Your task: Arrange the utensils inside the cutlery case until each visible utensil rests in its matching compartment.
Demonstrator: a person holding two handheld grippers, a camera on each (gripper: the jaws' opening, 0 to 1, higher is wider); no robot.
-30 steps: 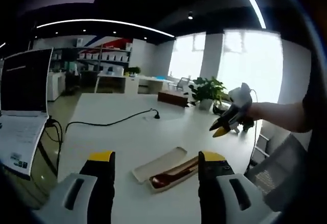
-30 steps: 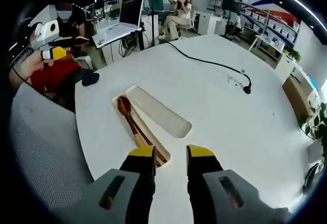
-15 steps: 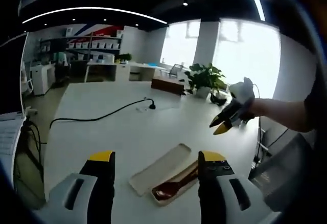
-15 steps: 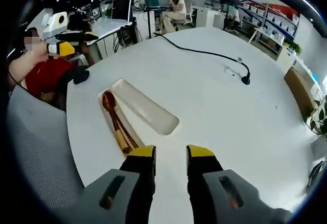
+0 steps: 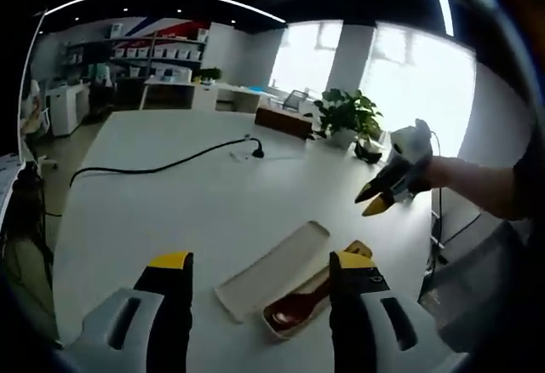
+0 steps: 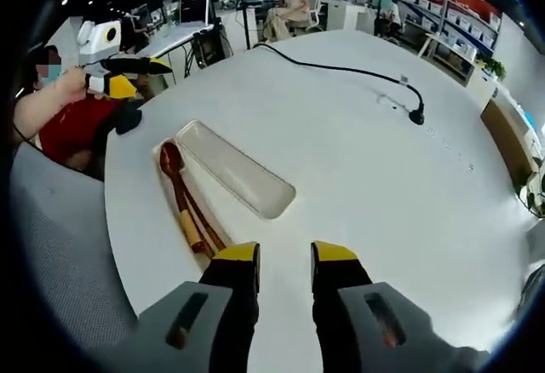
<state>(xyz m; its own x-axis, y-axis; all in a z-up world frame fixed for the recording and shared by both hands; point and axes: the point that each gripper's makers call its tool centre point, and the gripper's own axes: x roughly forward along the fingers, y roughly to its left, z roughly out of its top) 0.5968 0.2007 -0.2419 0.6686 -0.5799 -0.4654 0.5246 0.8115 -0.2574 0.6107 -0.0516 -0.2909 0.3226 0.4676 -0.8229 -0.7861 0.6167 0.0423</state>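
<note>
An open cutlery case lies on the white table (image 6: 375, 203). Its empty pale lid (image 6: 234, 169) rests beside the base (image 6: 189, 220), which holds a reddish wooden spoon (image 6: 169, 157) and chopsticks (image 6: 204, 228). In the left gripper view the lid (image 5: 272, 271) and the spoon (image 5: 294, 307) lie just beyond my left gripper (image 5: 261, 262), whose jaws stand wide open and empty. My right gripper (image 6: 285, 255) hovers over the table right of the case, open by a narrow gap, holding nothing. The right gripper (image 5: 376, 200) shows in a hand at the right; the left gripper (image 6: 128, 75) shows at the far left.
A black cable (image 6: 341, 71) runs across the far part of the table and ends in a plug (image 6: 415, 117). A grey chair back (image 6: 60, 254) stands along the near table edge. A potted plant (image 5: 345, 122) sits at the table's far end. Desks and people are behind.
Both cameras have shifted: the laptop has slid out of the left gripper view and the case sits nearer its jaws. The case itself lies as before; neither gripper's opening changed.
</note>
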